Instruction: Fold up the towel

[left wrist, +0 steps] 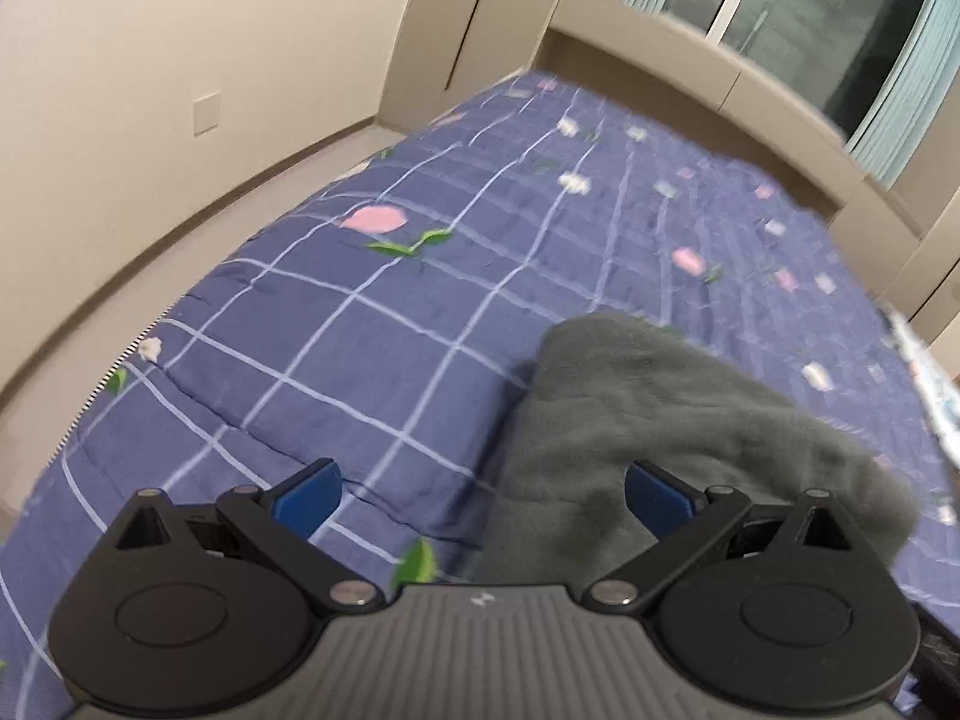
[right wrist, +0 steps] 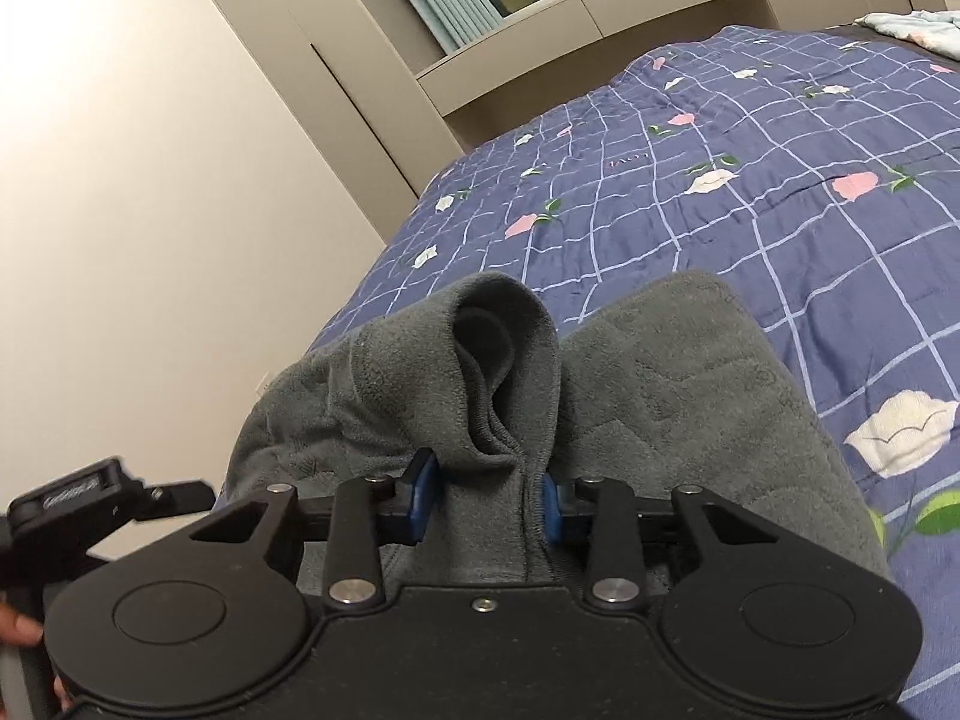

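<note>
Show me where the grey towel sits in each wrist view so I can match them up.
Left wrist: grey towel lies lower right on the bed, behind the open left gripper.
Right wrist: towel fills the lower centre, a bunched fold pinched in the right gripper.
Shared landmark: the blue checked floral bedspread.

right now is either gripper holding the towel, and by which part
The right gripper pinches a bunched fold of the grey towel. The left gripper is open, holding nothing.
</note>
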The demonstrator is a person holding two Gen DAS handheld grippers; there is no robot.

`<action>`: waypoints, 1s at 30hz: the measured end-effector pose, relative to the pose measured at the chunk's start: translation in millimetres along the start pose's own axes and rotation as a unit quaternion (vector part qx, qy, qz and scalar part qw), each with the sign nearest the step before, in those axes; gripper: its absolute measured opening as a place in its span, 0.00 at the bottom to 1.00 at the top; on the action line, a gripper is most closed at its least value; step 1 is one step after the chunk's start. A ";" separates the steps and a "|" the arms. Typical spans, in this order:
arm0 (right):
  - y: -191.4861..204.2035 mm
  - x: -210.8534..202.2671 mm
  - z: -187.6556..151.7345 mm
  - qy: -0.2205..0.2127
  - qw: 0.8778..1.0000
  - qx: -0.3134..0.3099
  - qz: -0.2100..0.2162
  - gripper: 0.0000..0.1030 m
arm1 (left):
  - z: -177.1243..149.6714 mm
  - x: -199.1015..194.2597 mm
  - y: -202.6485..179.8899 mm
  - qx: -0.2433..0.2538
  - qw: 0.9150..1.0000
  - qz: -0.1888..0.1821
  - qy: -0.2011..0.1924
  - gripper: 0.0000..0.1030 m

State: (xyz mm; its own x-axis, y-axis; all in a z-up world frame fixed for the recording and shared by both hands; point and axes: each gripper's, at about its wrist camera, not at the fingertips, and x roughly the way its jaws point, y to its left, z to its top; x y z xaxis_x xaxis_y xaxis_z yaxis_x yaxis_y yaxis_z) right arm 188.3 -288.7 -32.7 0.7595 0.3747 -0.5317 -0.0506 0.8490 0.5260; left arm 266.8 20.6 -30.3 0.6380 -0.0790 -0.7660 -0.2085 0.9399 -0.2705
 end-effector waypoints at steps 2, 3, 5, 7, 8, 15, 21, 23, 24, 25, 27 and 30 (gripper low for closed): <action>0.7 -0.7 -0.1 -0.001 1.000 -0.002 0.002 0.38 | 1.6 12.6 1.0 0.003 1.000 0.002 0.021 0.99; 0.8 -1.0 0.3 0.000 1.000 0.000 0.007 0.39 | 0.5 15.8 1.9 0.000 1.000 0.000 0.025 0.99; 1.7 -2.2 1.4 0.001 1.000 0.003 0.014 0.47 | -3.3 20.0 2.4 -0.005 1.000 -0.002 0.027 0.99; 4.0 -1.2 3.0 0.002 1.000 -0.001 0.007 0.49 | -5.8 22.5 2.2 -0.005 1.000 0.000 0.027 0.99; 6.0 -0.4 3.3 0.002 1.000 -0.004 0.005 0.50 | -6.7 22.9 1.7 -0.003 1.000 0.002 0.026 0.99; 6.0 -9.7 7.5 -0.012 1.000 0.014 0.012 0.24 | -3.8 18.9 -4.6 0.002 1.000 0.000 0.025 0.99; 6.1 -29.9 21.2 -0.022 0.999 0.007 0.047 0.14 | -1.5 9.1 -9.1 0.010 1.000 -0.022 0.018 0.99; 5.1 -37.6 24.8 -0.026 0.998 0.005 0.053 0.13 | 0.6 2.5 -5.0 0.006 0.999 -0.029 0.011 0.99; 3.1 -42.4 27.0 -0.030 0.998 0.009 0.054 0.13 | 1.3 -0.1 -3.2 0.004 1.000 -0.028 0.007 0.99; 0.5 -46.8 29.3 -0.033 0.998 0.013 0.055 0.13 | 2.8 -3.2 -2.0 0.002 1.000 -0.028 0.003 0.99; -5.1 -56.5 34.3 -0.043 0.997 0.023 0.056 0.13 | 5.9 -7.8 -1.4 -0.001 0.999 -0.032 -0.003 0.99; -13.9 -68.7 42.4 -0.055 0.997 0.028 0.052 0.13 | 8.1 -9.0 -9.0 0.009 0.999 -0.038 -0.004 0.99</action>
State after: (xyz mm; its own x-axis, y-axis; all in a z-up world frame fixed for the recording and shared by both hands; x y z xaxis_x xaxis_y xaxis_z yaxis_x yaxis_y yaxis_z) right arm 164.3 -342.0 24.6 0.8187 0.4132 -0.3986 -0.0983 0.7849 0.6117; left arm 269.0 15.6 -16.2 0.6576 -0.1470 -0.7389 -0.1468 0.9370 -0.3170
